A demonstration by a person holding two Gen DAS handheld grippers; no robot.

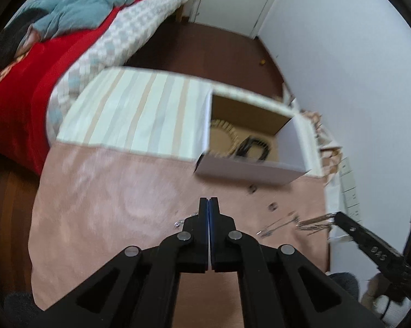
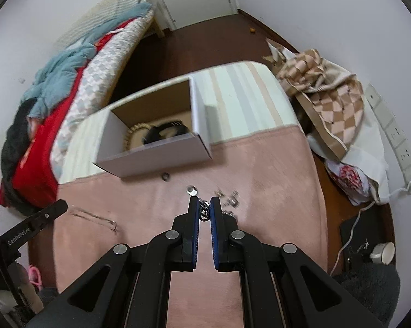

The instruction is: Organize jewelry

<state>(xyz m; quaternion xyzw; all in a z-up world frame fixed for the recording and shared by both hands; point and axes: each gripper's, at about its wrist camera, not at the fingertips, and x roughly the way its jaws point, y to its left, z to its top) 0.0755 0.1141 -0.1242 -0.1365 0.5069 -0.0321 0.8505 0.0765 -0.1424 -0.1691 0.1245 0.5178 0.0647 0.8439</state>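
Chain links (image 2: 204,210) sit pinched between the right gripper's (image 2: 204,201) nearly closed fingers, above the pink cloth (image 2: 273,191). Left gripper (image 1: 208,201) is pressed fully closed, empty. At its 1 o'clock, the white box (image 1: 246,168) holds bangles (image 1: 224,134).

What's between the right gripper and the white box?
In the right wrist view, between the right gripper, shut on a silver chain, and the white box: pink cloth with a small ring and a square silver piece.
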